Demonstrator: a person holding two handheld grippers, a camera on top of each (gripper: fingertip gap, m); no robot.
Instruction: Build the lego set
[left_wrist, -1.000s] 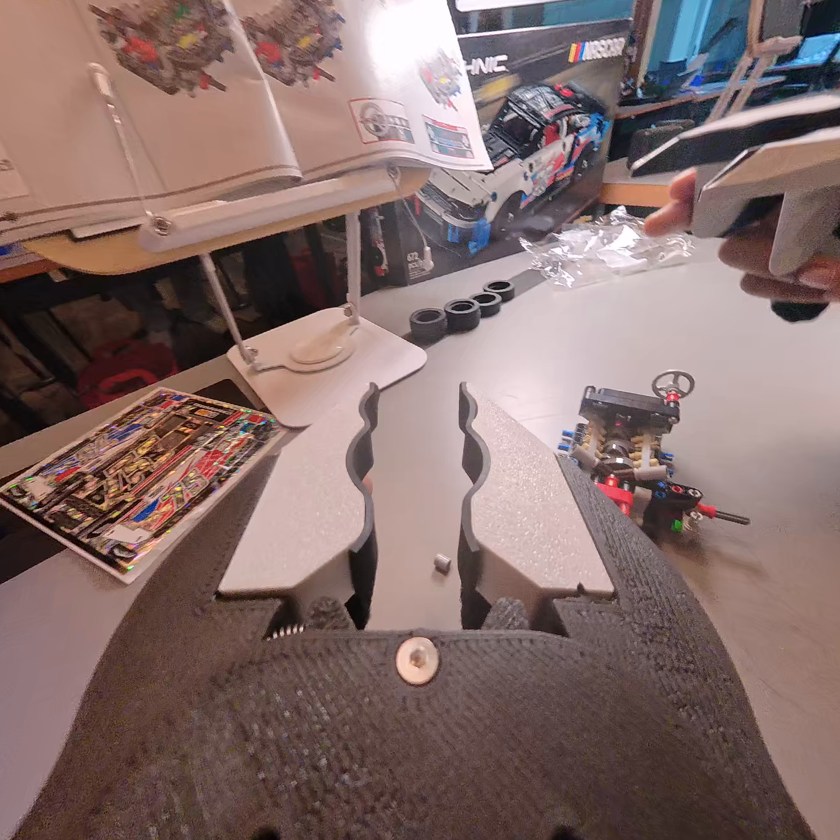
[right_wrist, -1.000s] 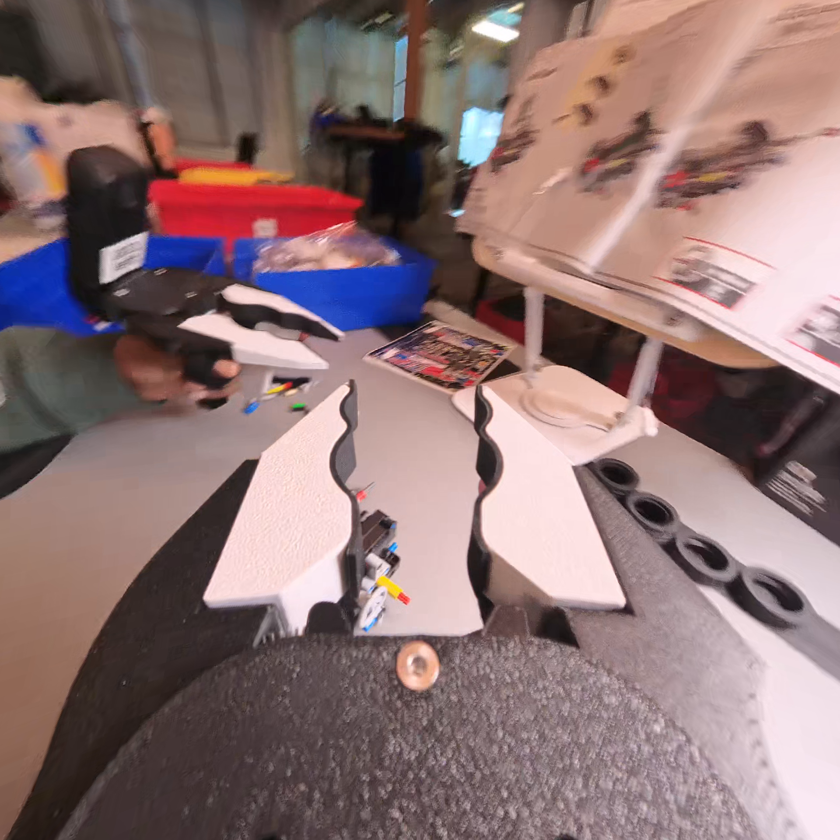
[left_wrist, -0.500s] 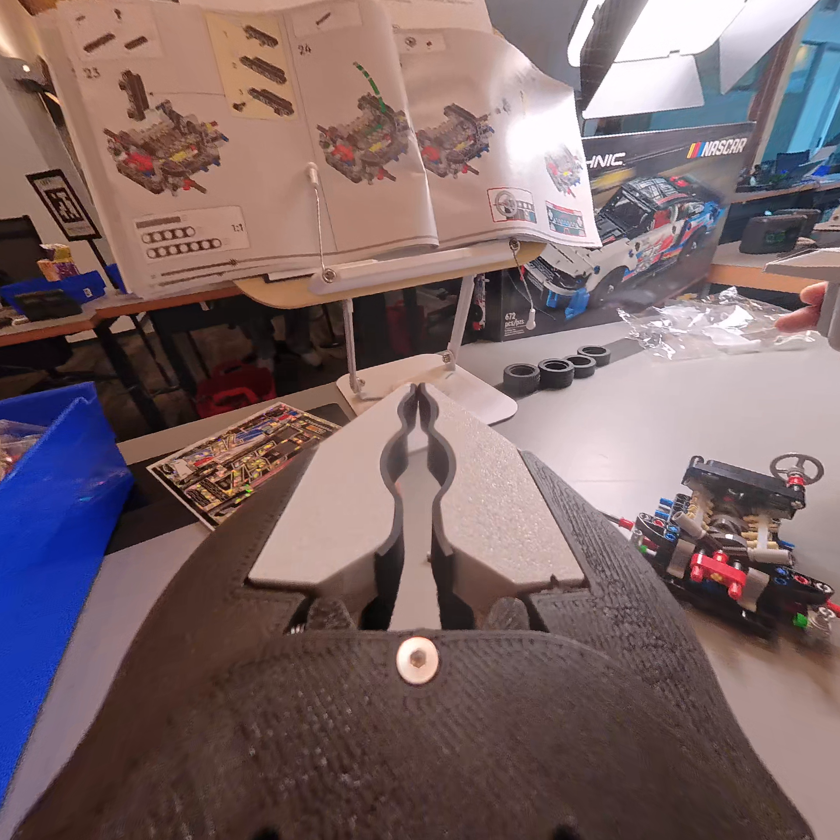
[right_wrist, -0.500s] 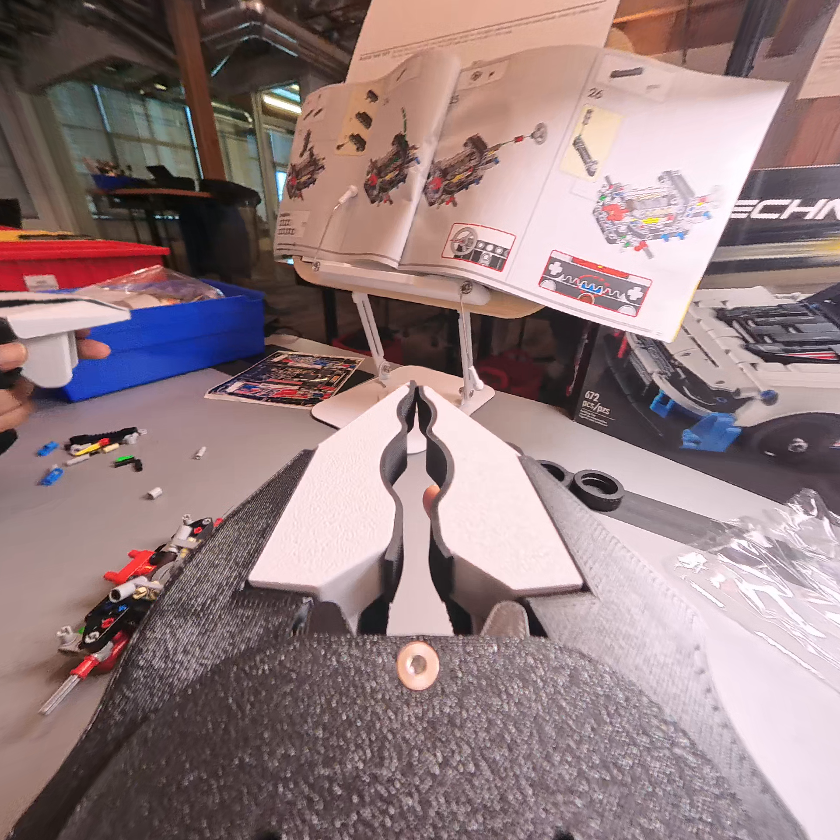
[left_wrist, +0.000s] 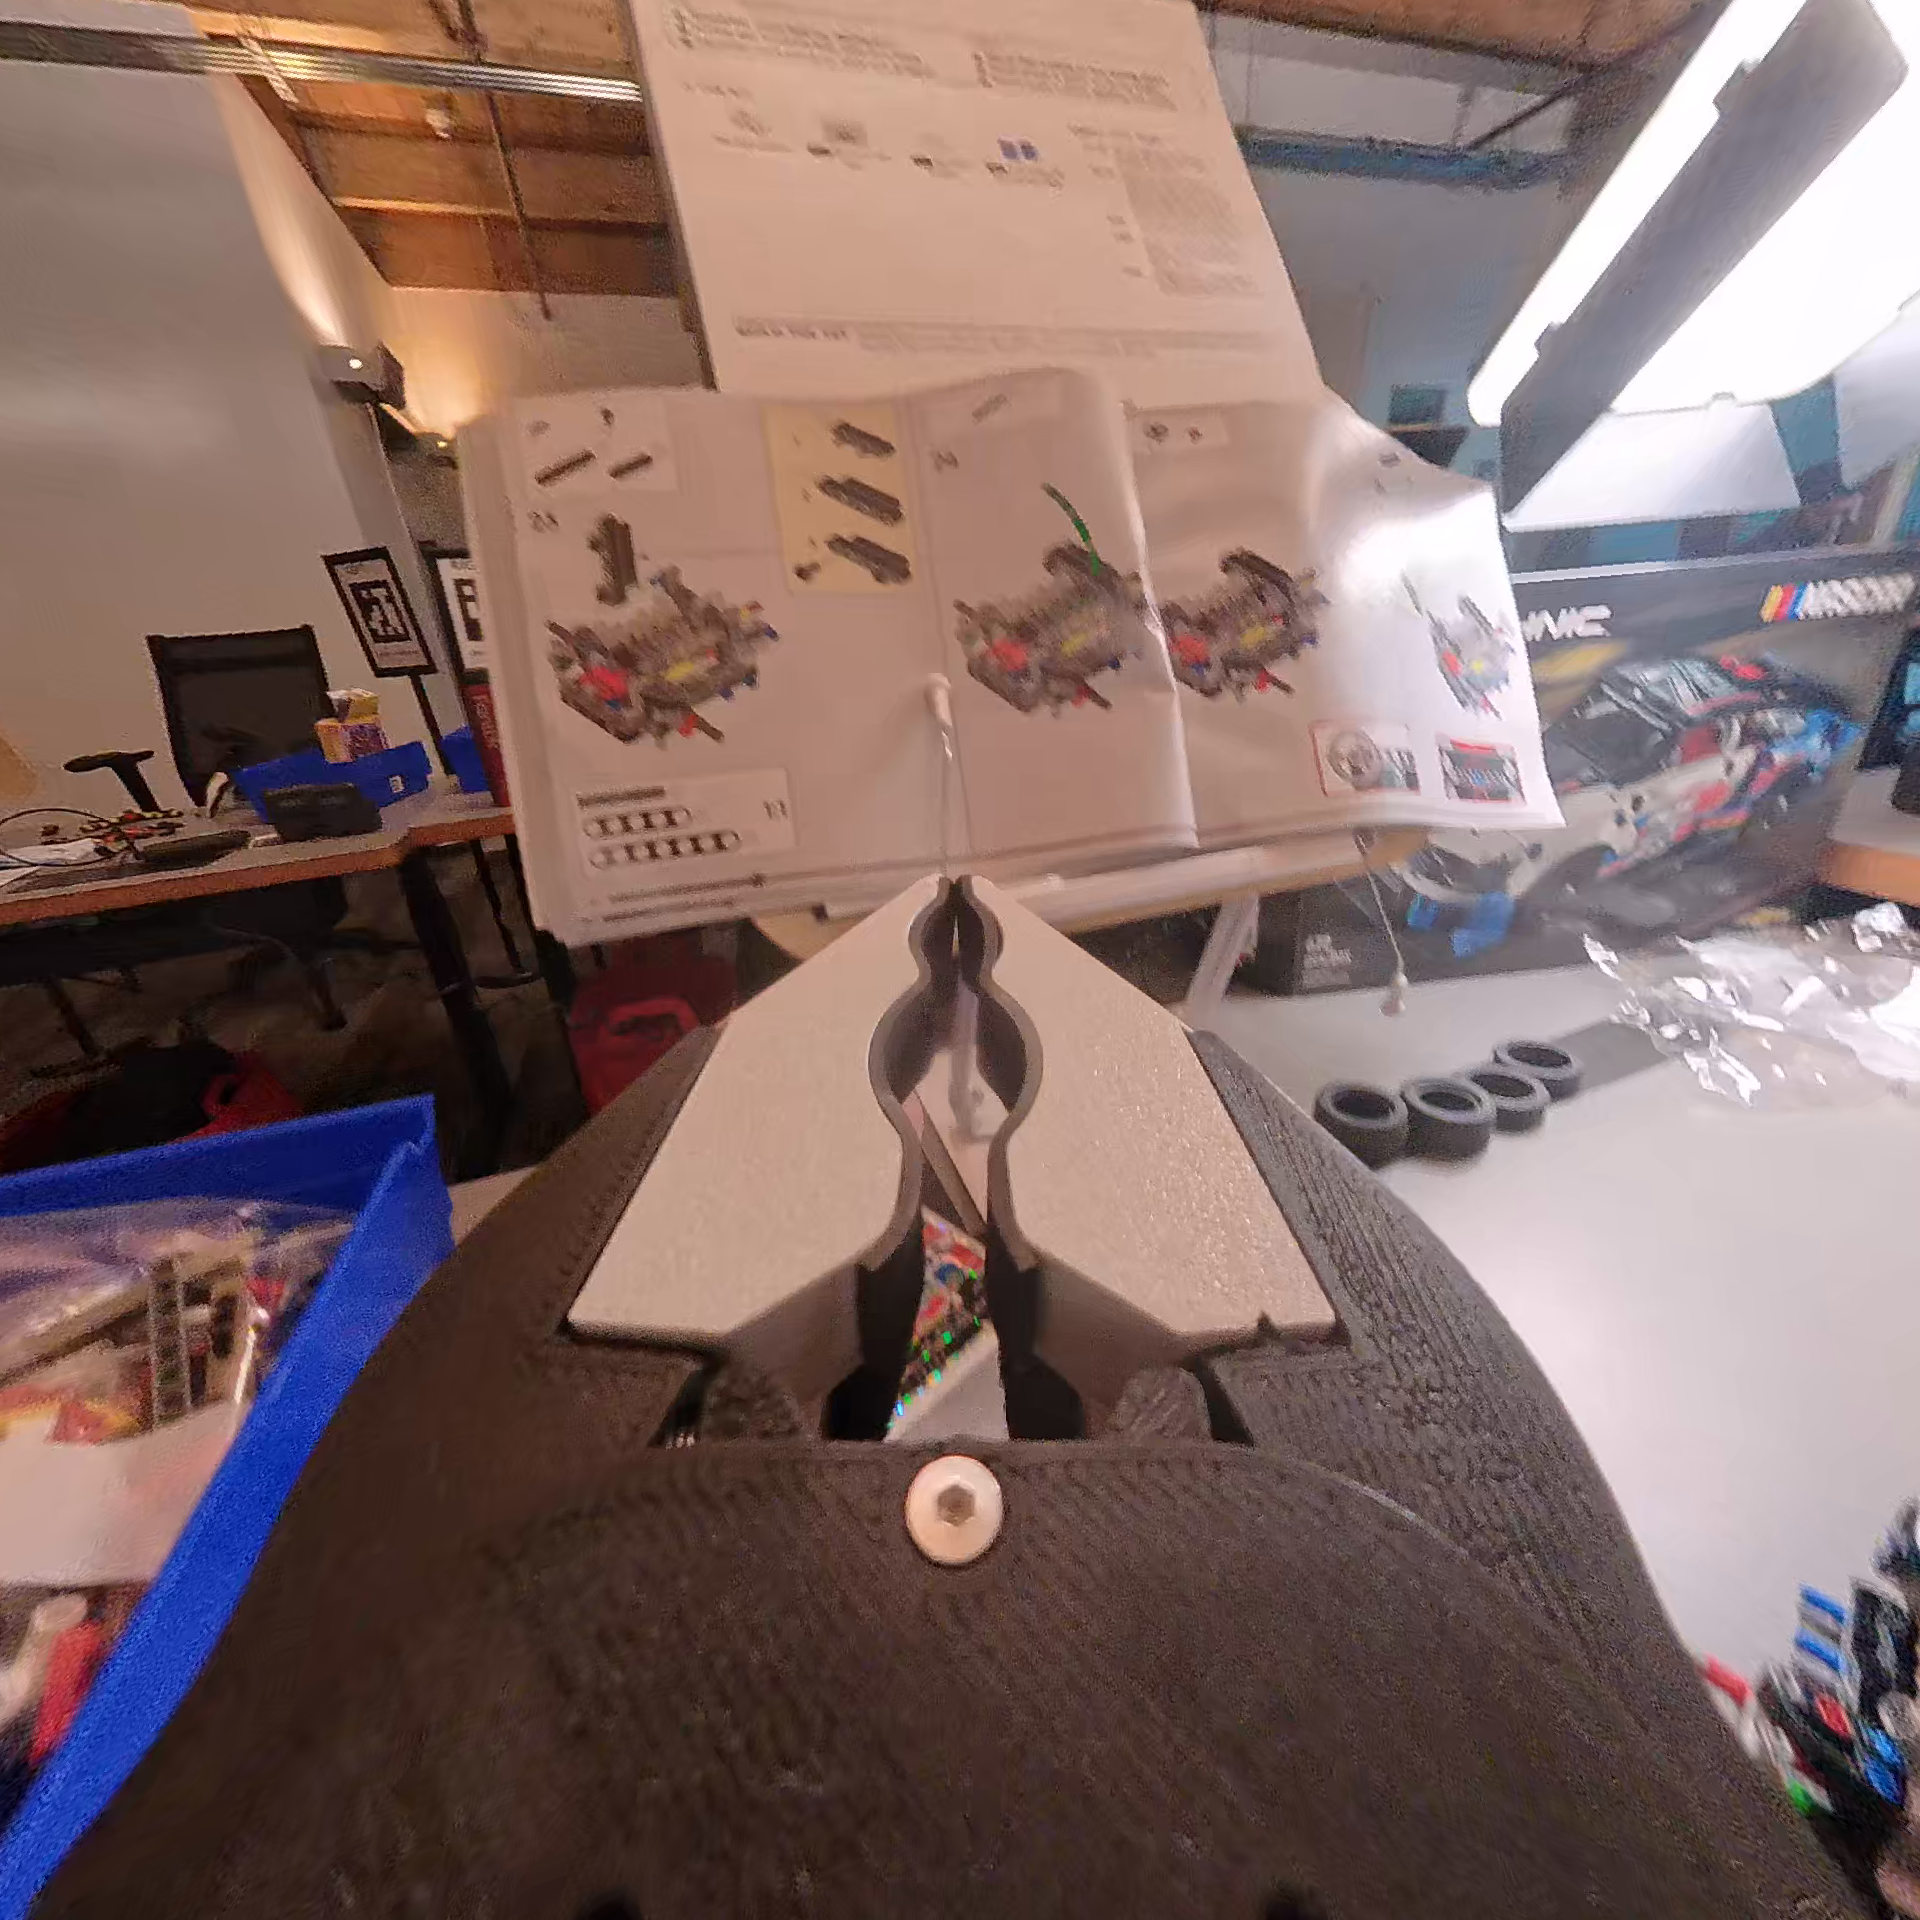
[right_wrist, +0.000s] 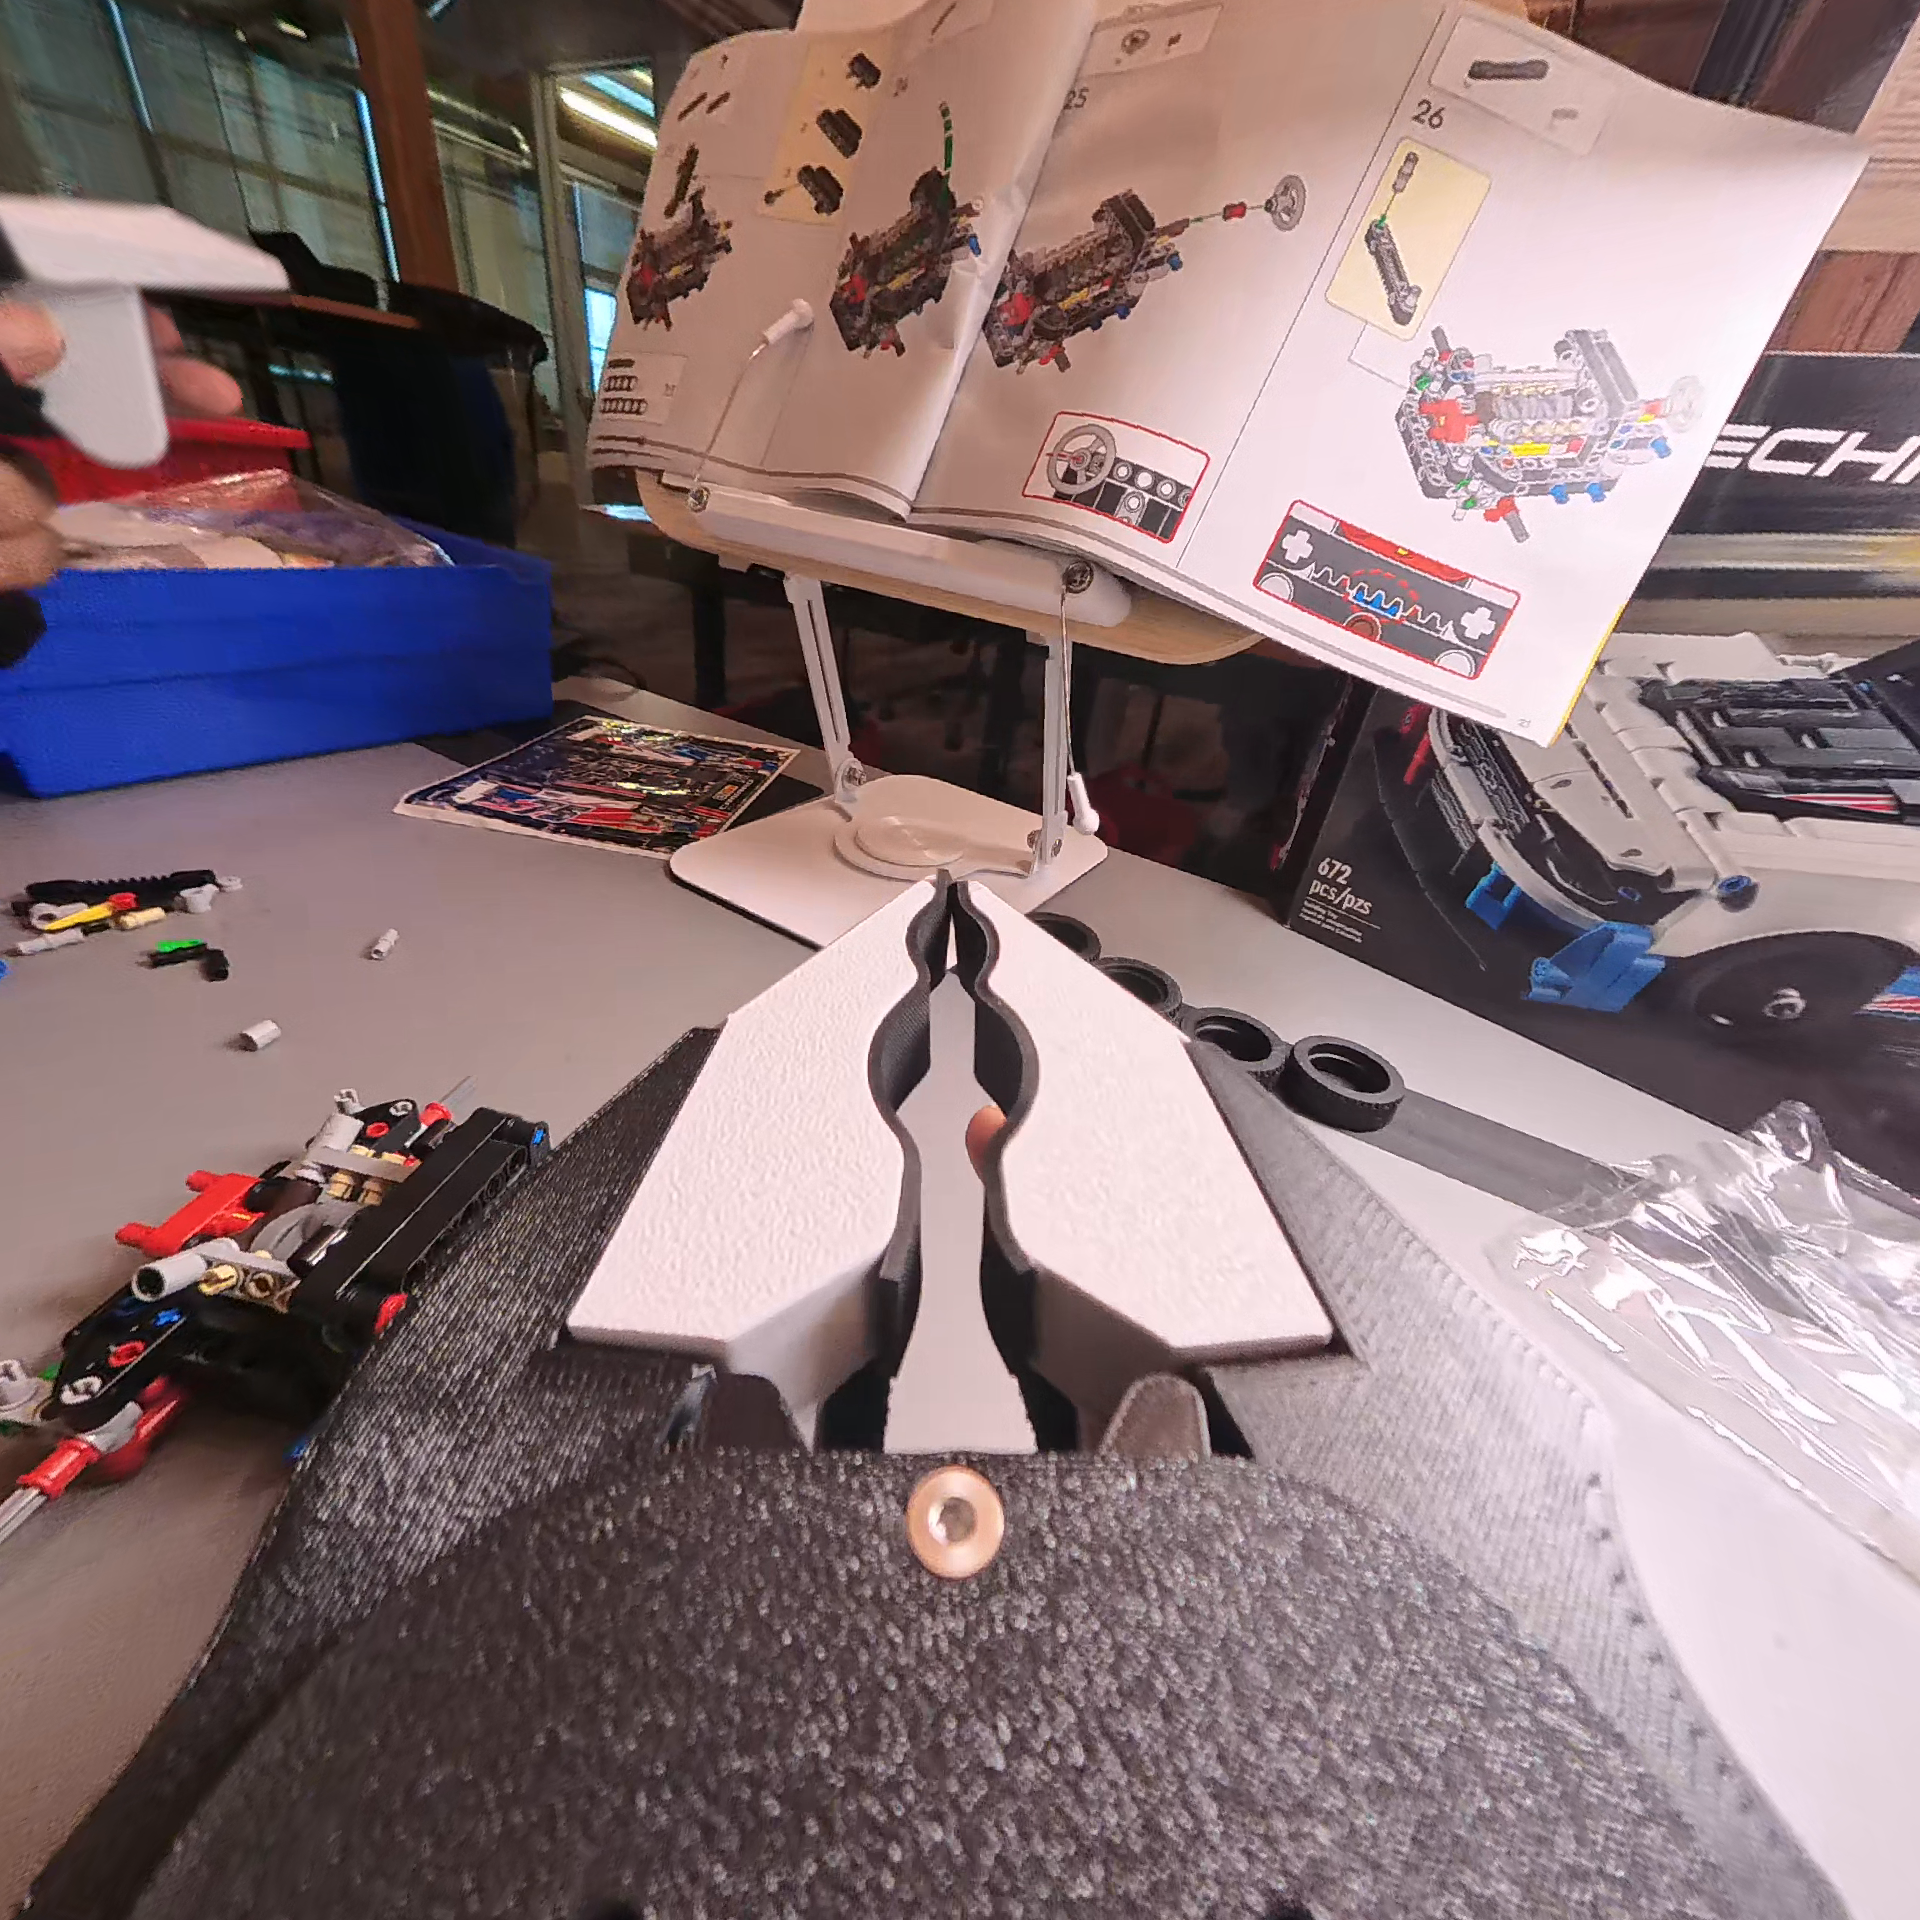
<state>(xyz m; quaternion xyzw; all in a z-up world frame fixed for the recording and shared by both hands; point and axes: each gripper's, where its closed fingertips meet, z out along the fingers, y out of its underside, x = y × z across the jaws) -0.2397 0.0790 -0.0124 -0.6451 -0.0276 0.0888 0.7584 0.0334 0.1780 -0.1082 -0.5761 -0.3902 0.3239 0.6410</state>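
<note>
The half-built lego chassis (right_wrist: 270, 1247), black with red, blue and tan parts, lies on the grey table (right_wrist: 540, 997) left of my right gripper. It shows blurred at the lower right of the left wrist view (left_wrist: 1849, 1704). My right gripper (right_wrist: 951, 899) is shut, empty at the tips, and held above the table. A small tan spot shows low in its gap. My left gripper (left_wrist: 956, 888) is shut and empty, raised toward the open instruction booklet (left_wrist: 987, 644). It also shows in the right wrist view (right_wrist: 260, 265), held by a hand. Loose small pieces (right_wrist: 114, 904) lie at far left.
The booklet (right_wrist: 1143, 312) rests on a white stand (right_wrist: 894, 842). A sticker sheet (right_wrist: 603, 779) lies beside it. Black tyres (right_wrist: 1340, 1081) sit in a row before the set's box (right_wrist: 1662, 831). Clear plastic bags (right_wrist: 1745, 1278) lie right. A blue bin (left_wrist: 239, 1351) holds bagged parts. There is about 30 centimeters between the tips of the two grippers.
Both grippers were open one second ago and are shut now. Both have lifted and tilted up toward the booklet. The left one has drawn back leftward, beside the blue bin.
</note>
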